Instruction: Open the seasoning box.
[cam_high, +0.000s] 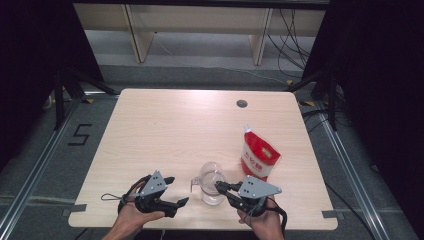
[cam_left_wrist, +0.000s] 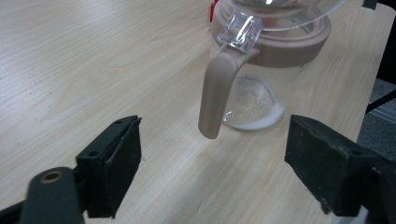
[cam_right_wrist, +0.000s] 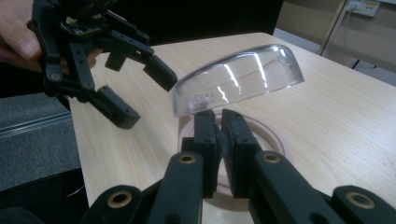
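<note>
Clear glass and beige plastic make up the jug standing near the front edge of the table, between the two grippers. A red and white pouch stands just behind it to the right, likely there to fill the jug. The hinged clear lid is tipped up, and the right gripper seems to be what props it open: its fingers are closed tight, apparently pinching the lid's edge or tab over the beige rim, though the exact contact is hidden. The left gripper faces the jug from the handle side, its fingers spread wide with nothing between them but bare table; the beige handle hangs just ahead, untouched. I judge it is lined up to take that handle and steady the jug.
</note>
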